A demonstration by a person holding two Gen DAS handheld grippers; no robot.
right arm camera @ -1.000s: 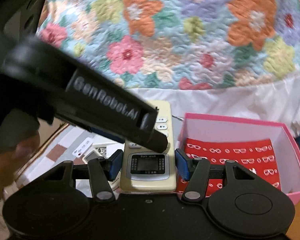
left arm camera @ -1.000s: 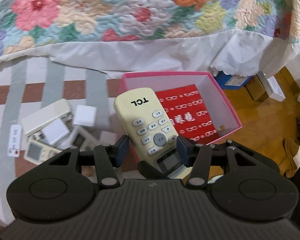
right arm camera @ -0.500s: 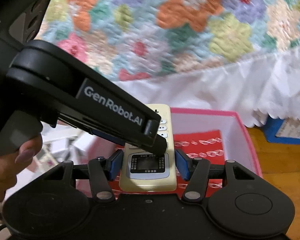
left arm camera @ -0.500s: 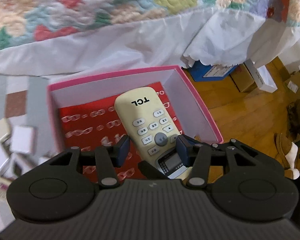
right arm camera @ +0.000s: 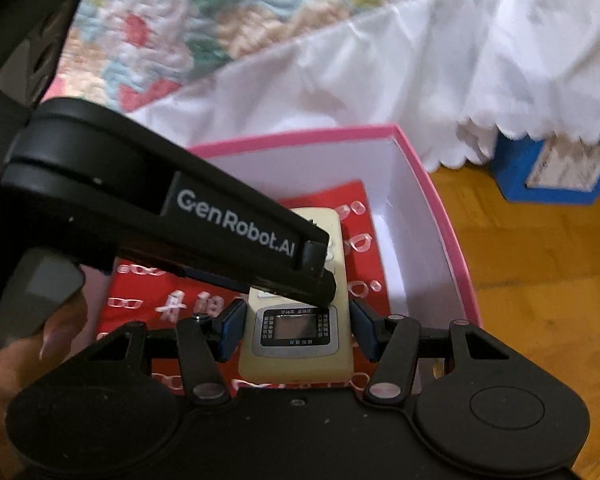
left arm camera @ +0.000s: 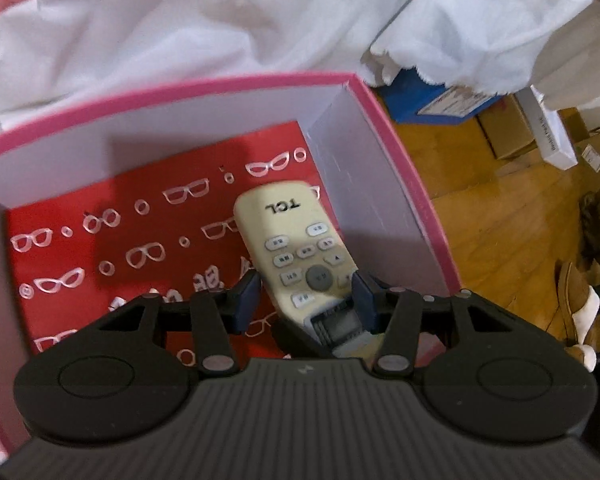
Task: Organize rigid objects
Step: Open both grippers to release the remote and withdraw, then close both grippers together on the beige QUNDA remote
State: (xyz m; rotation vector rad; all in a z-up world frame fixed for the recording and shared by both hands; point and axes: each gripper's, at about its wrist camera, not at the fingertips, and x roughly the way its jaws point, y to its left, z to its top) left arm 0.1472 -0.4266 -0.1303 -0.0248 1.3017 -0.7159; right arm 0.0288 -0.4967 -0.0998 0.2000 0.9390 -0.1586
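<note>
Both grippers clamp one cream TCL remote over the pink box. The left gripper pinches its sides near the display end. The right gripper squeezes the same end. The remote hangs tilted above the box's red glasses-patterned lining, nearer the right wall.

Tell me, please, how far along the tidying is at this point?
Done: nothing looks stored yet; the visible part of the pink box holds only a red card. In hand: the left gripper and right gripper both clamp one cream remote, tilted over the box's inside. Left: lower it onto the card and let go. Whether other things wait outside, these views do not show.
</note>
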